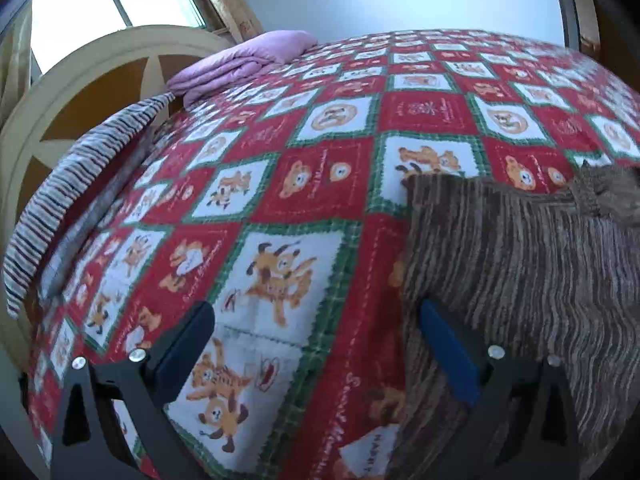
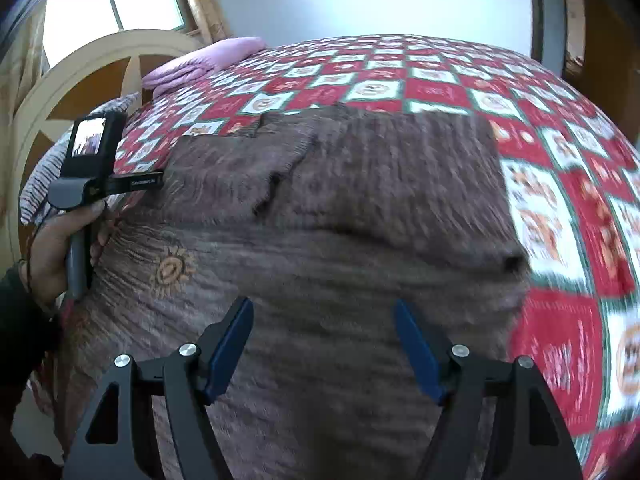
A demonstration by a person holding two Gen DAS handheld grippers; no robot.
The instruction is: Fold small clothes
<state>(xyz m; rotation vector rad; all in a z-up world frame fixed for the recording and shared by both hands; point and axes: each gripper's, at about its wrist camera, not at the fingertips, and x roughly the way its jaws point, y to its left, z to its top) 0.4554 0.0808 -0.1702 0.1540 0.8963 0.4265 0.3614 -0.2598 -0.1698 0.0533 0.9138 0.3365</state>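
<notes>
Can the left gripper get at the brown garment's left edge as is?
Probably yes. The left gripper is open, one of its fingers already over the brown garment near that edge, the other over the bedspread. Nothing lies between.

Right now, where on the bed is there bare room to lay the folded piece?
Bare bedspread lies left of the brown garment, running up toward the purple blanket and the striped pillow. Another free strip lies right of the garment, toward the bed's far edge. The near middle is crowded: the garment covers it, with the open right gripper above it.
</notes>
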